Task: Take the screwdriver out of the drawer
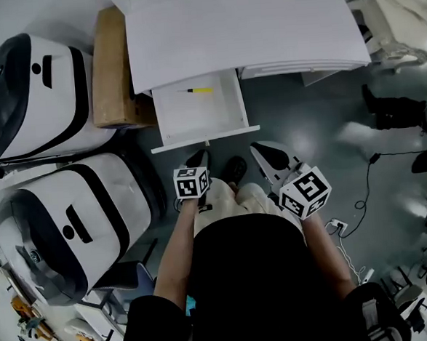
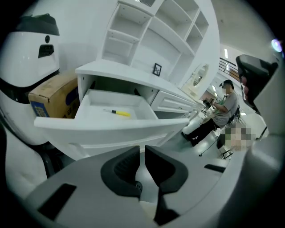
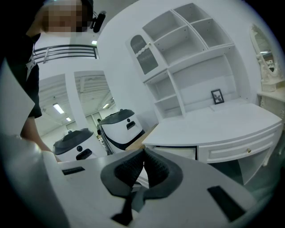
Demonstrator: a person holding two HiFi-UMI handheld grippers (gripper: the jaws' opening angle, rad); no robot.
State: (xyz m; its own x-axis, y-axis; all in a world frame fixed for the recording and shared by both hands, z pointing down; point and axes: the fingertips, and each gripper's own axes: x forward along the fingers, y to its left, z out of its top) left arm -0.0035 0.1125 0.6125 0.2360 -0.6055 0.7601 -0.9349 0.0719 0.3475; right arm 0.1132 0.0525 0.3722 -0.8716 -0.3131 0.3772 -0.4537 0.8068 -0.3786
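Screwdriver (image 2: 119, 112) lies in the open drawer (image 2: 111, 127), well ahead of the left hand-held gripper (image 2: 142, 151), whose jaws are a crack apart and empty; the right hand-held gripper (image 3: 143, 156) is closed tight.

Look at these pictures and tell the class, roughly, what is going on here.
A person stands at a white desk whose drawer is pulled open. A yellow-handled screwdriver lies inside it, untouched. Both grippers hang close to the person's body, short of the drawer. The left gripper has its jaws slightly apart with nothing between them. The right gripper is shut and empty.
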